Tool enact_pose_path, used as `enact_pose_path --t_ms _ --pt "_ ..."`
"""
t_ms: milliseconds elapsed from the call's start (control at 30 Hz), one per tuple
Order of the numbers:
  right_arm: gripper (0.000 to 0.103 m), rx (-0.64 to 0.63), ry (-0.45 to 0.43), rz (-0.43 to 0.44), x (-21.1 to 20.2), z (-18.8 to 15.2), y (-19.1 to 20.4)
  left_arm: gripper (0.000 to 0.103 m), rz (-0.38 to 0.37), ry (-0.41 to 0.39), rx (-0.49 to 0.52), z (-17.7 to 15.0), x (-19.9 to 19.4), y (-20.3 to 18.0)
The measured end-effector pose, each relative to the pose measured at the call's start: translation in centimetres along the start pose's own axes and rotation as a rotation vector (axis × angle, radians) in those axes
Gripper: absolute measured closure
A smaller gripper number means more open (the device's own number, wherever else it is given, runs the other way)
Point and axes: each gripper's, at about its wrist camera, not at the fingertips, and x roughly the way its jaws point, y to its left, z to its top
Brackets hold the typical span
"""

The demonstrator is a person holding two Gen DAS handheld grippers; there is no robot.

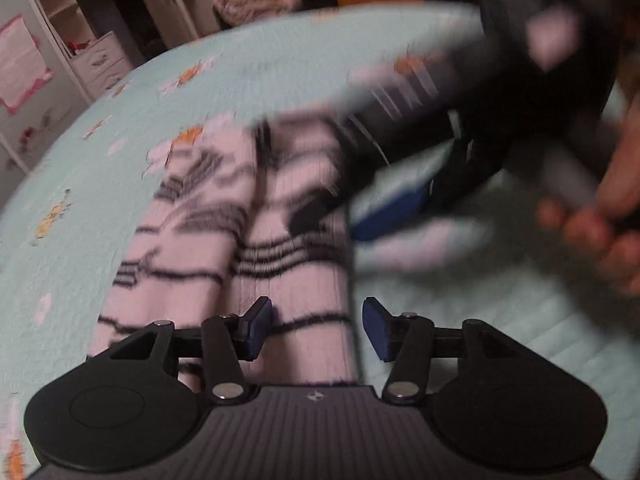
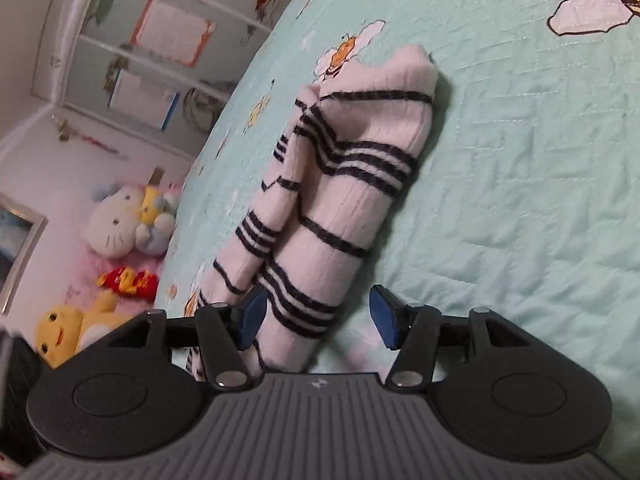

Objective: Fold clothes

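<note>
Left gripper [image 1: 316, 326] jaws wide, empty, over the near end of the sweater [image 1: 248, 240]; right gripper [image 2: 314, 318] likewise wide and empty at its end. Sweater [image 2: 344, 184], white with dark stripes, lies folded into a long bundle on the bedspread [image 2: 520, 160]. Beyond, 2 plush toys [image 2: 128, 220] beside the bed.

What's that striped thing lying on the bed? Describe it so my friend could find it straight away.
Start from the wide mint-green bedspread printed with cartoon bees and flowers. On it lies one folded knit garment, a long bundle reaching away from the open right gripper. It is white with dark stripes, single or in threes, and is the only clothing on that cover.
</note>
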Motion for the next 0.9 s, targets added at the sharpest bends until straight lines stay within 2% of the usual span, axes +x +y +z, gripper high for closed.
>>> enact_pose_path --t_ms 67,100,133,167,267,367,400,567,633,700,733,867,900 --pt "0.045 0.014 -0.017 -0.004 0.8 -0.6 0.4 0.065 -0.004 -0.020 0.000 -0.3 0.2 -0.6" --pt "0.064 -0.006 -0.019 -0.024 1.2 -1.0 0.5 0.077 -0.028 -0.021 -0.001 -0.3 -0.2 -0.5" --pt "0.088 -0.029 -0.020 -0.046 1.5 -1.3 0.6 0.087 -0.053 -0.021 -0.001 -0.2 -0.5 -0.3" --pt "0.095 -0.053 -0.021 -0.068 1.9 -1.7 0.7 0.088 -0.101 -0.032 -0.009 -0.1 -1.0 -0.1" --pt "0.096 0.018 -0.045 -0.038 -0.2 -2.4 -1.2 0.088 -0.189 -0.041 -0.023 -0.2 -1.2 0.5" --pt "0.098 0.042 -0.054 -0.002 -0.4 -2.6 -2.3 0.086 -0.144 -0.040 -0.044 -0.5 -0.3 1.3" --pt "0.098 0.039 -0.047 0.010 -0.1 -2.4 -2.3 0.081 -0.146 -0.039 -0.077 -0.4 -0.3 2.0" --pt "0.091 0.012 -0.027 0.028 -0.6 -2.0 -2.2 0.076 -0.196 -0.087 -0.232 -0.7 -3.6 6.5" --pt "0.089 0.016 -0.032 0.031 -1.3 -2.0 -2.4 0.064 -0.203 -0.123 -0.304 -1.3 -4.9 7.9" --pt "0.089 0.034 -0.048 0.029 -1.8 -1.9 -2.8 0.058 -0.197 -0.086 -0.305 -1.1 -4.1 8.4" --pt "0.089 0.044 -0.057 0.028 -2.1 -1.9 -3.1 0.065 -0.194 -0.067 -0.304 -0.9 -3.7 8.6" --pt "0.068 0.048 -0.149 0.007 -3.6 -0.9 -3.7 0.063 -0.182 0.010 -0.300 -0.5 -2.1 9.6" --pt "0.059 0.051 -0.167 0.011 -4.0 -0.4 -4.1 0.063 -0.234 -0.005 -0.323 0.0 -2.6 10.4"
